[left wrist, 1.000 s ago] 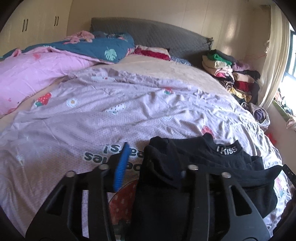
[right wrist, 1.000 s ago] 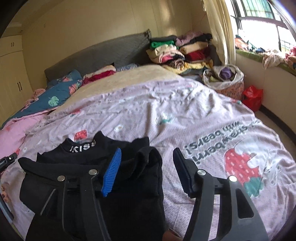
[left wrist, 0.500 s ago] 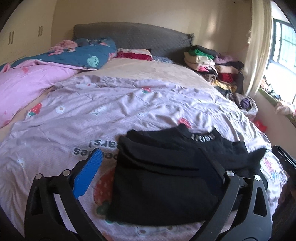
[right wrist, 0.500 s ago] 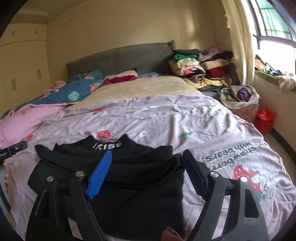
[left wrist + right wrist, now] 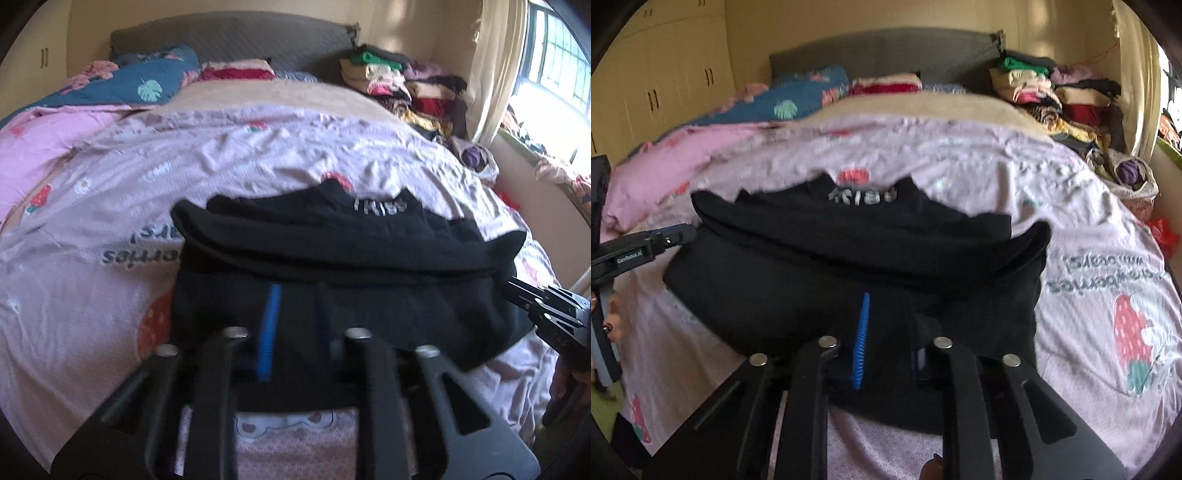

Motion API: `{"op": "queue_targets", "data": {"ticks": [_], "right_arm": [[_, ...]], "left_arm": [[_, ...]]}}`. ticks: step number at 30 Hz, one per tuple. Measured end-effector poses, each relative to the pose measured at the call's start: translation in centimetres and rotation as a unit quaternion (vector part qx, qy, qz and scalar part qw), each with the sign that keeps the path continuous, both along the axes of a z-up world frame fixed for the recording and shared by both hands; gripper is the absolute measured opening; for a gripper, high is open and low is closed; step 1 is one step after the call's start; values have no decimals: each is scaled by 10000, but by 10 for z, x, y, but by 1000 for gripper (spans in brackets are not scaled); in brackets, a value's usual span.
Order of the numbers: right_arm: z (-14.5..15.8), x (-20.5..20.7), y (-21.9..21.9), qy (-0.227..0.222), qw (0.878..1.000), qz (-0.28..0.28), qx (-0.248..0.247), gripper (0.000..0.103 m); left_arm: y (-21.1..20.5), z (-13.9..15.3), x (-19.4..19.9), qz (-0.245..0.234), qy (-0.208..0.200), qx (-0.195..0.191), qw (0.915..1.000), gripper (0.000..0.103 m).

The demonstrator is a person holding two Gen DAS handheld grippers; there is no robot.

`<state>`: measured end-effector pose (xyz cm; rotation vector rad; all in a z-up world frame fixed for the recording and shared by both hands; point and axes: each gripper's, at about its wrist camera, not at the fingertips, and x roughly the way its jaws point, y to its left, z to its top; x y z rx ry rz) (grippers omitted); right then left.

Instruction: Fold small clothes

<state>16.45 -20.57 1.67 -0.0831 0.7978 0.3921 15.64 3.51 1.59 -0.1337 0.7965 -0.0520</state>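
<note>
My black top lies flat on the lilac bedspread of the bed, partly folded, with its sleeves turned in across the body. Its collar points away from me toward the headboard and its hem is the edge nearest me, so its long axis runs side to side across both views.

My left hand-held gripper sits over the near hem toward the top's left part, and my right hand-held gripper sits over the same hem toward its right part. The 2 divide the hem between them, and neither is clearly the nearer. On each, the jaws are closing and now stand narrow, with black cloth of the hem between the blue pads; blur keeps me from saying for certain that the pads already press on it. I judge that the next fold depends on this: the collar lies straight ahead of both hands, so the hem would travel forward onto it.

White letters on the collar band are smeared; I make out something like "KISS" but cannot confirm it. The bedspread print, upside down to me, reads roughly "strawberries with bears!". The left hand-held gripper's body, seen from the right wrist view, carries "GenRobot.AI".
</note>
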Motion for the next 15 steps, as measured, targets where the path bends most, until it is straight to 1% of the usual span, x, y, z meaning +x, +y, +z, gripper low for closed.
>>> {"op": "queue_targets", "data": {"ticks": [4, 7, 9, 15], "right_arm": [[-14, 7, -1, 220, 9996, -128, -118, 14], [-22, 11, -2, 309, 9993, -177, -112, 12], [-25, 15, -3, 320, 9992, -200, -111, 10], [-33, 36, -3, 412, 9987, -279, -49, 10]], "left_arm": [[-1, -13, 4, -2, 169, 111, 9998, 8], [0, -23, 11, 37, 274, 201, 9994, 8], [1, -27, 16, 54, 292, 262, 9992, 8], [1, -34, 38, 63, 310, 388, 9987, 8]]}}
